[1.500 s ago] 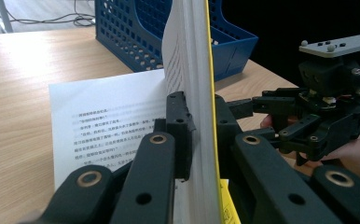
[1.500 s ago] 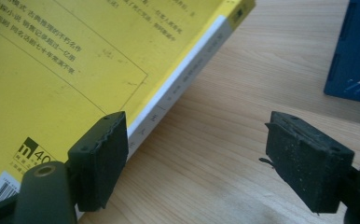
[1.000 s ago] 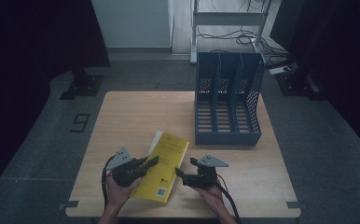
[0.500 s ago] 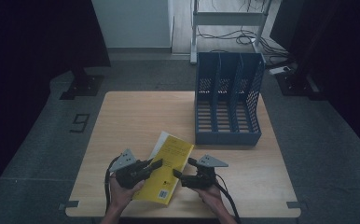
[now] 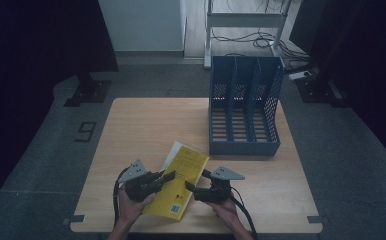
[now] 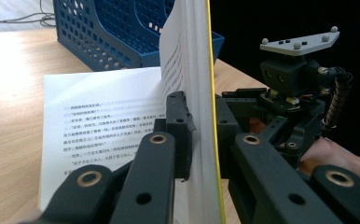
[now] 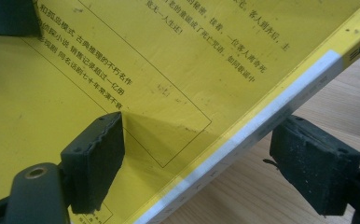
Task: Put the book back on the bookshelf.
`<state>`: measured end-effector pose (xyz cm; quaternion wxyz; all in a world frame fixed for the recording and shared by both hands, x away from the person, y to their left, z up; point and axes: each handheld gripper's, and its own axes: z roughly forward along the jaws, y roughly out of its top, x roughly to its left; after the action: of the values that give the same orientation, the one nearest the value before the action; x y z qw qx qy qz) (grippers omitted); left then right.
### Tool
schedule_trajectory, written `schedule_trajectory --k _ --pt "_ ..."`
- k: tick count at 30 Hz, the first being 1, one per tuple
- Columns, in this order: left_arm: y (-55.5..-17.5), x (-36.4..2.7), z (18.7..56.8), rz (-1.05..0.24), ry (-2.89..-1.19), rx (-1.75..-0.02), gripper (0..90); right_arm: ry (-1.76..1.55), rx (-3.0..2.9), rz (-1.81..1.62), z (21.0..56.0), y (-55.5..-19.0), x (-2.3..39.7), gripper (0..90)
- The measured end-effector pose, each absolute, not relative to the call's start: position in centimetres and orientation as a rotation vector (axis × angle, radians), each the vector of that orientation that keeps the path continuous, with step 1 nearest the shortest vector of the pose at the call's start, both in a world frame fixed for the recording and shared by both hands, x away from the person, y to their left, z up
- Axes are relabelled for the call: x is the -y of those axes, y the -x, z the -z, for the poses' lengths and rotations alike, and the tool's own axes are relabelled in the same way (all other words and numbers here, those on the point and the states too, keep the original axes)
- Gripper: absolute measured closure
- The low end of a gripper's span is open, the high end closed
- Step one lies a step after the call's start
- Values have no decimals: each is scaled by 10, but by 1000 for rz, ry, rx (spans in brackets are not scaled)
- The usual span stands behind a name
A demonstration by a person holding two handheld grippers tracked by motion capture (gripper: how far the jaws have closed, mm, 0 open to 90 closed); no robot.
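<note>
Black jaws of the left gripper (image 6: 201,135) are pinched tight on the yellow cover and a wad of pages of the book (image 5: 181,180), lifting that part upright off a white page that lies flat on the table (image 5: 146,125). This looks like a way to raise the book's left edge so it can be stood up. The right gripper (image 7: 197,158) meets the book from the right: its jaws stand wide apart, one pad over the yellow cover, the other out past the white-banded spine above the wood, not yet pressing. That placement suggests it is set to clamp the spine side and share the load.

In the high view the book sits at the near middle of the table, tilted, between the two hands. The blue file rack (image 5: 243,107), with three upright slots, stands farther back and to the right, well apart from the book, a likely home for it.
</note>
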<state>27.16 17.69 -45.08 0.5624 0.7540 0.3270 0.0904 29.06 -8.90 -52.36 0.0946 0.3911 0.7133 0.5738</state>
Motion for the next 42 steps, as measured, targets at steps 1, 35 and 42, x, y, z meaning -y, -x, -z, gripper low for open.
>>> schedule_trajectory --k 1,35,42 --pt "-272 -177 451 -212 -1777 -771 820 -1160 -2115 -1702 524 -291 89 174" --pt "-280 -188 456 -165 -1766 -791 819 -1117 -2013 -1699 504 -279 97 252" --pt "-280 -190 456 -164 -1758 -798 819 -1095 -1989 -1726 498 -276 100 259"
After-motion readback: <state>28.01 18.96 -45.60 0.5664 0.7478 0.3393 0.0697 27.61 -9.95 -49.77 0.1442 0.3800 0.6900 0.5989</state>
